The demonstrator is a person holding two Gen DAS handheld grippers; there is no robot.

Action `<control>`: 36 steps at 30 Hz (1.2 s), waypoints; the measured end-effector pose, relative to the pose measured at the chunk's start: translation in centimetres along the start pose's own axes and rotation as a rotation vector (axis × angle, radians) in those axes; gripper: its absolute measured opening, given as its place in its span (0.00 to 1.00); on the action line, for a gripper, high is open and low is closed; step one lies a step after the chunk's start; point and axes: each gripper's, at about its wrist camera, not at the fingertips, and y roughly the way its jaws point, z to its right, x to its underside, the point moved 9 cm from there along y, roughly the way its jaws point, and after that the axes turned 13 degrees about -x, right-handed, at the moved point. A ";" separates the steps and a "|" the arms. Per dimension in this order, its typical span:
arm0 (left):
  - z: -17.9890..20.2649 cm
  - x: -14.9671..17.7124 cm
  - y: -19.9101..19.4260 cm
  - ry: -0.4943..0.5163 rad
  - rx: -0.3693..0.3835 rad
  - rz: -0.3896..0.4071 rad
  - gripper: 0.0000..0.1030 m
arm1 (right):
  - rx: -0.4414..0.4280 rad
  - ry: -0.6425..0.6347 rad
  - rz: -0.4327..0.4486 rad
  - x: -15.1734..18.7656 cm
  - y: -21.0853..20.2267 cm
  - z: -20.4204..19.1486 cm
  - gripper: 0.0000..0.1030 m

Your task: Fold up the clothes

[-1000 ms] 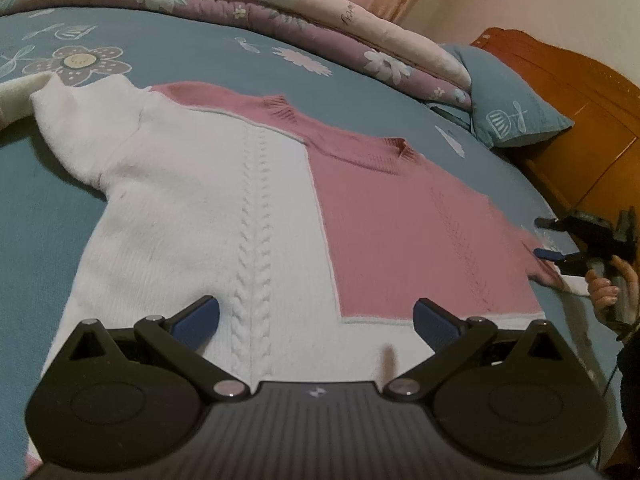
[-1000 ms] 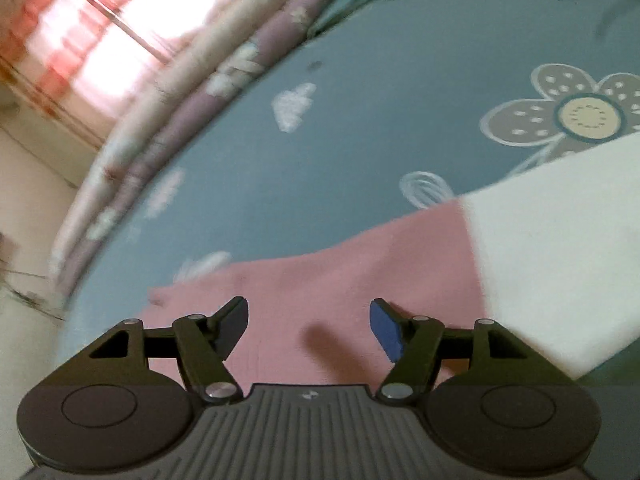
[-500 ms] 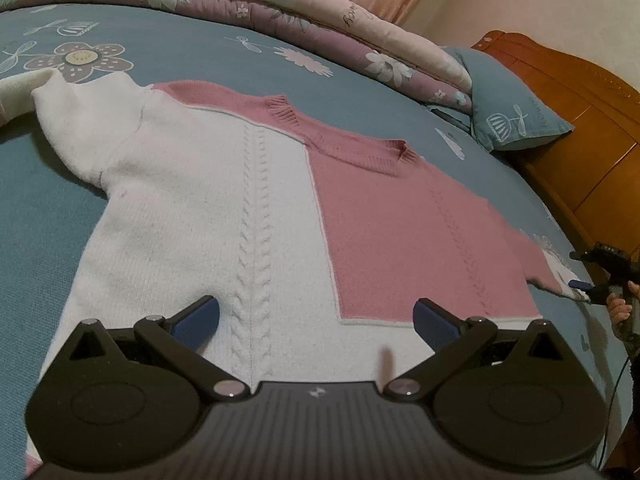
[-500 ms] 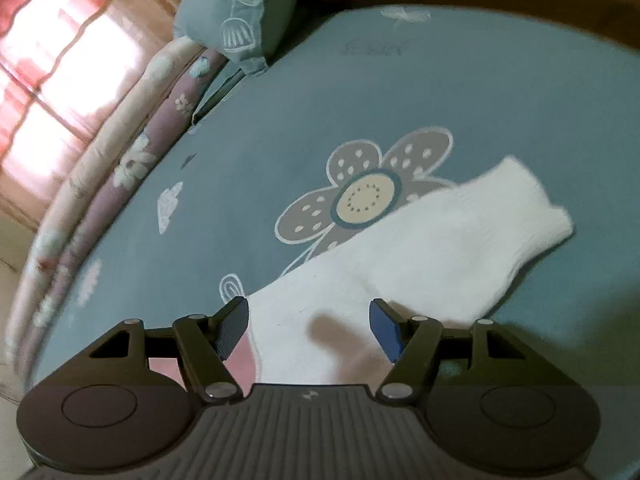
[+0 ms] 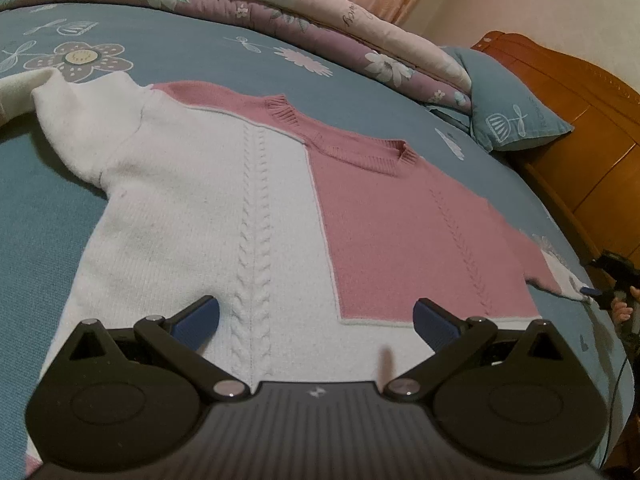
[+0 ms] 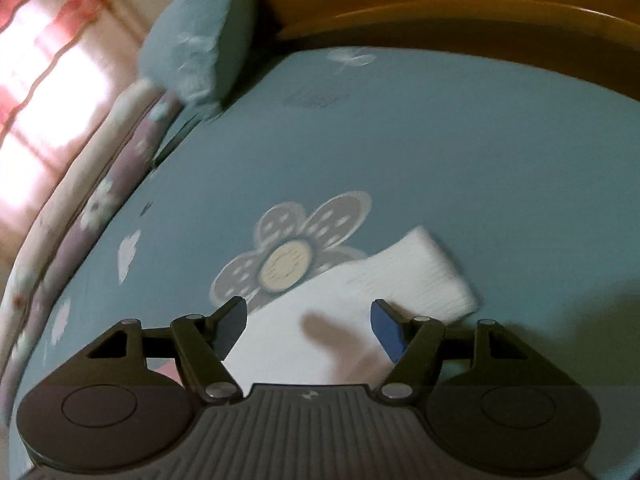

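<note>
Tongs: right tongs (image 6: 308, 326) at bottom of view, blue-padded fingers (image 6: 386, 330) standing apart; nothing pinched between them.
Sleeve: white knit sleeve (image 6: 404, 280) lying flat on the bed sheet (image 6: 460, 152), cuff end toward the right; its near part lies under the gap of the tongs.
Sheet: teal, printed with a grey flower (image 6: 292, 256) just beside the sleeve.
Quilt: folded floral quilt (image 6: 80, 208) along the left edge.
Pillow: teal pillow (image 6: 200, 48) at upper left; blurred.
Headboard: wooden headboard (image 6: 460, 12) across the top.
Curtain: pink, backlit curtain (image 6: 44, 60) at far left.
</note>
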 end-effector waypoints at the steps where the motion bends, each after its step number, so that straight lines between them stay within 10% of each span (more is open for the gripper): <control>1: 0.0 0.0 0.0 0.001 -0.001 0.000 0.99 | 0.006 -0.017 0.017 -0.3 -0.4 -0.2 0.72; 15: 0.1 0.1 0.0 0.009 -0.004 0.004 0.99 | 0.037 0.020 0.075 0.1 -1.5 0.1 0.75; 19: 0.2 0.1 0.0 0.021 -0.015 0.007 0.99 | -0.059 -0.015 0.039 1.0 -0.8 -2.3 0.78; 24: 0.1 0.1 0.0 0.016 -0.010 0.006 0.99 | 0.028 -0.069 -0.059 2.6 0.2 -2.2 0.80; 36: 0.6 0.3 0.1 0.050 -0.042 0.019 0.99 | 0.012 -0.077 0.065 -0.9 1.9 0.3 0.80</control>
